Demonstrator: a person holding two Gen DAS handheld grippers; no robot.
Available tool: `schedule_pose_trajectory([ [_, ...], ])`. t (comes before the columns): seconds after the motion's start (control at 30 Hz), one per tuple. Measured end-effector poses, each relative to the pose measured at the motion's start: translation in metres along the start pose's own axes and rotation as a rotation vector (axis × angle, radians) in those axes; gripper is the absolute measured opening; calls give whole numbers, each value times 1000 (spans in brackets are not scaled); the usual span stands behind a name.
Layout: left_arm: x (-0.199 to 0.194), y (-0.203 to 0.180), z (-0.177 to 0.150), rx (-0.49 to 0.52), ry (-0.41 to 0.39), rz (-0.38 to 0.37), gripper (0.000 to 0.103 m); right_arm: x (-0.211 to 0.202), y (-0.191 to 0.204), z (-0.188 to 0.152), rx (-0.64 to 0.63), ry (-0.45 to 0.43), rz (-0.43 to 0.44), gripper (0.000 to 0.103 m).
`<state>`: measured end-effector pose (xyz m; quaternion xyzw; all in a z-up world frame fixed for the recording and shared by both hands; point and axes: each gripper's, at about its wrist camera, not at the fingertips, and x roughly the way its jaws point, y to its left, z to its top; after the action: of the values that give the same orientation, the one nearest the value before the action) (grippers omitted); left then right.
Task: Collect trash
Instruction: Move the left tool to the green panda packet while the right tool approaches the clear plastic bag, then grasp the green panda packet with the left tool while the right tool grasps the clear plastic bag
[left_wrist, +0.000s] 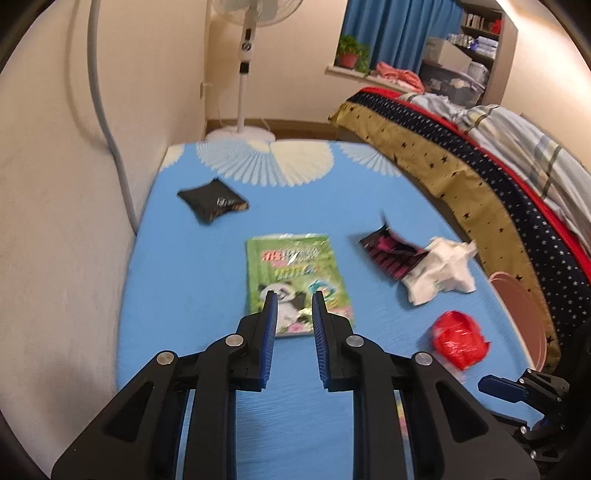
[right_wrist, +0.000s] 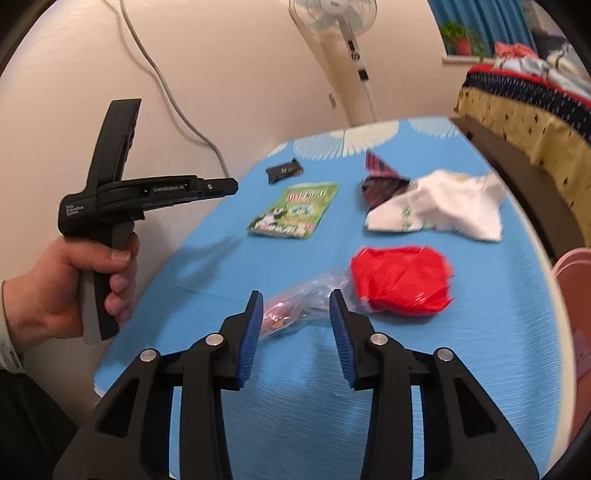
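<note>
Blue-clothed counter (right_wrist: 480, 369): right tongs (right_wrist: 296, 300), open and empty, are apparently lining up on clear wrapper (right_wrist: 295, 302); left tongs (left_wrist: 294, 301) are hovering open above green panda packet (left_wrist: 295, 273); closing comes next.

Between your left fingers lies a green packet (left_wrist: 297, 282) printed with a black-and-white panda, on a bright blue cloth (left_wrist: 192, 295) with pale fan motifs. Right of your right fingers sits a plain red wrapper (right_wrist: 400, 280); beyond it, white crumpled paper (right_wrist: 443, 208) with small green marks.

Left gripper (right_wrist: 147, 192) body: "GenRobot.AI" (handle print possibly "Data...System").
</note>
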<state>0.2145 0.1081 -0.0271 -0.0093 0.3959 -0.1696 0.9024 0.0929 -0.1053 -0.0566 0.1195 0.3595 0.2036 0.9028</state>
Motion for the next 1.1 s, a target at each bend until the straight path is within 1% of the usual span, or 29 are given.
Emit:
schedule_pose_trajectory([
  [0.1, 15, 12, -4, -25, 27, 13, 21, 11, 1, -2, 14, 34, 12, 43],
  [0.17, 22, 18, -6, -41, 40, 15, 25, 17, 1, -3, 23, 50, 14, 44],
  [0.2, 26, 21, -7, -52, 47, 16, 36, 20, 1, -3, 30, 58, 16, 44],
  [0.23, 31, 24, -8, -65, 53, 11, 44, 22, 1, -3, 34, 62, 18, 44],
  [0.37, 45, 27, -11, -70, 82, 1, 46, 31, 0, -1, 41, 87, 18, 44],
  [0.5, 57, 23, -13, -66, 104, -23, 46, 37, 0, 0, 48, 108, 12, 44],
  [0.6, 61, 20, -13, -63, 106, -37, 46, 41, -2, 1, 62, 122, 14, 44],
  [0.67, 63, 20, -12, -66, 109, -44, 46, 41, -3, 1, 64, 125, 16, 42],
  [0.7, 63, 19, -12, -66, 110, -44, 45, 42, -3, 1, 64, 127, 18, 38],
  [0.73, 64, 19, -11, -67, 111, -43, 45, 41, -3, 0, 63, 128, 20, 33],
  [0.8, 64, 20, -11, -71, 112, -42, 45, 41, -2, -1, 58, 131, 20, 29],
  [0.87, 64, 19, -11, -74, 113, -47, 42, 41, 0, -1, 50, 125, 18, 26],
  [0.93, 63, 17, -11, -76, 113, -58, 34, 39, 2, -1, 44, 119, 18, 22],
  [1.1, 55, 11, -6, -69, 93, -91, 25, 37, 1, -1, 40, 112, 20, 17],
])
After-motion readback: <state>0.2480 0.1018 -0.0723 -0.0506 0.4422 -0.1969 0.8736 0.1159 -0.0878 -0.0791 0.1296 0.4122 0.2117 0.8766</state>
